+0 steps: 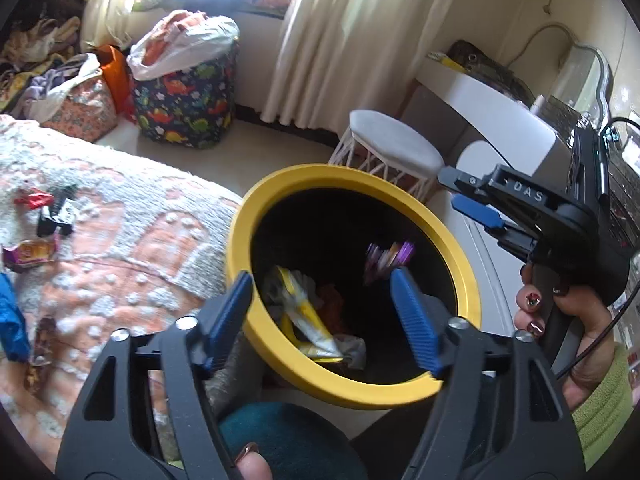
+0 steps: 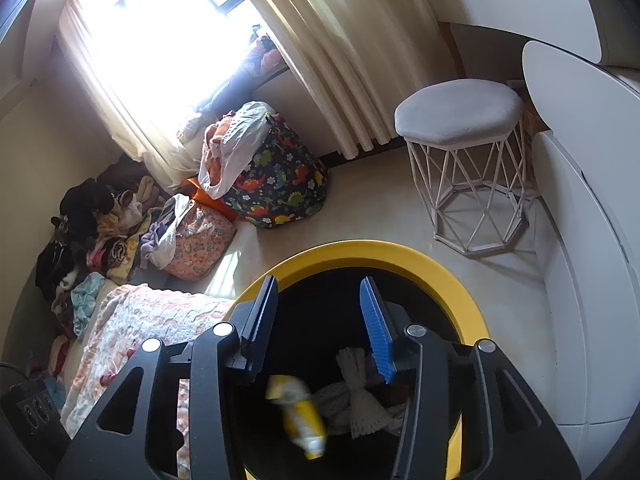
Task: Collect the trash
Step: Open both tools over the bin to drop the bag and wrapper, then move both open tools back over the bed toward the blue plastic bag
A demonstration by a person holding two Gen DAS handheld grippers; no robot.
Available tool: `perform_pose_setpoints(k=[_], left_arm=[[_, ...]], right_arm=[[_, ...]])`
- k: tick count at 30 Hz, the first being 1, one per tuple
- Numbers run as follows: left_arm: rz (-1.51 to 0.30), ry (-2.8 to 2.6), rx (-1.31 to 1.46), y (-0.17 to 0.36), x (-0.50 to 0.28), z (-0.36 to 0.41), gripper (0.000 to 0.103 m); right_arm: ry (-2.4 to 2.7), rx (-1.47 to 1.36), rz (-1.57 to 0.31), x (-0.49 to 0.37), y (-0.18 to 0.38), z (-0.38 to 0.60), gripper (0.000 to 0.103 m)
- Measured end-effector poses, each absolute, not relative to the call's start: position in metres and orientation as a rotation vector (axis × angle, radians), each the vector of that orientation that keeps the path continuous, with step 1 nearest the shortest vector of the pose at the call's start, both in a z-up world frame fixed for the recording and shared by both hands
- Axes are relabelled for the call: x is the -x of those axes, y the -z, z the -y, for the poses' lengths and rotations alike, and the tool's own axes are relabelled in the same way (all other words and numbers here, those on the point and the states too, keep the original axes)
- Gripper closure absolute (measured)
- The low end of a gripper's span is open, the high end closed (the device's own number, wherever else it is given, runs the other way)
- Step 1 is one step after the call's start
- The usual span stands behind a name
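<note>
On the left of my left wrist view, the bed (image 1: 120, 248) carries a nubby peach-and-white blanket with loose wrappers on it: a red one (image 1: 34, 200), a black one (image 1: 56, 218), a purple-orange one (image 1: 30, 254) and a blue one (image 1: 12, 320) at the edge. The right wrist view shows none of these, only the blanket's far end (image 2: 140, 320).

My left hand-held gripper (image 1: 322, 312) is open and holds nothing, its ribbed blue pads spread over the bin (image 1: 460, 264), a round black tub with a smooth yellow rim. Inside lie a yellow-and-white wrapper (image 1: 308, 316) and a blurred purple wrapper (image 1: 386, 260).

My right hand-held gripper (image 2: 320, 320) is likewise open and empty over the same bin (image 2: 452, 280). This view alone shows a crinkled white paper piece (image 2: 356, 392) inside, beside the blurred yellow wrapper (image 2: 300, 412).

To the right stands a wire-framed stool with a grey padded seat (image 2: 460, 112).
</note>
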State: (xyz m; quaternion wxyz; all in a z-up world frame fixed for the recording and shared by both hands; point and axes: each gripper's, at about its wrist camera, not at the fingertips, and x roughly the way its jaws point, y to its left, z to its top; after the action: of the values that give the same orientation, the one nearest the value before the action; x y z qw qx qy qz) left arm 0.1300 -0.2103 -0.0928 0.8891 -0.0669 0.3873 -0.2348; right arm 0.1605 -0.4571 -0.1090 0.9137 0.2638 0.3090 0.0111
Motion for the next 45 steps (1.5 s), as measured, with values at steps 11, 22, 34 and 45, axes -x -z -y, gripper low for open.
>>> perform_pose_setpoints(k=[11, 22, 34, 45], left_arm=[[-0.727, 0.344, 0.152, 0.073, -0.124, 0.174, 0.013], [-0.681, 0.228, 0.201, 0.061, -0.121, 0.131, 0.013], [-0.647, 0.125, 0.275, 0.053, -0.122, 0.08, 0.013], [-0.644, 0.021, 0.357, 0.054, -0.126, 0.028, 0.013]], right_arm=[[-0.079, -0.512, -0.61, -0.159, 0.095, 0.438, 0.045], [-0.173, -0.485, -0.601, -0.159, 0.079, 0.409, 0.041], [-0.274, -0.405, -0.609, -0.153, 0.069, 0.361, 0.04], [-0.356, -0.336, -0.643, -0.149, 0.068, 0.316, 0.04]])
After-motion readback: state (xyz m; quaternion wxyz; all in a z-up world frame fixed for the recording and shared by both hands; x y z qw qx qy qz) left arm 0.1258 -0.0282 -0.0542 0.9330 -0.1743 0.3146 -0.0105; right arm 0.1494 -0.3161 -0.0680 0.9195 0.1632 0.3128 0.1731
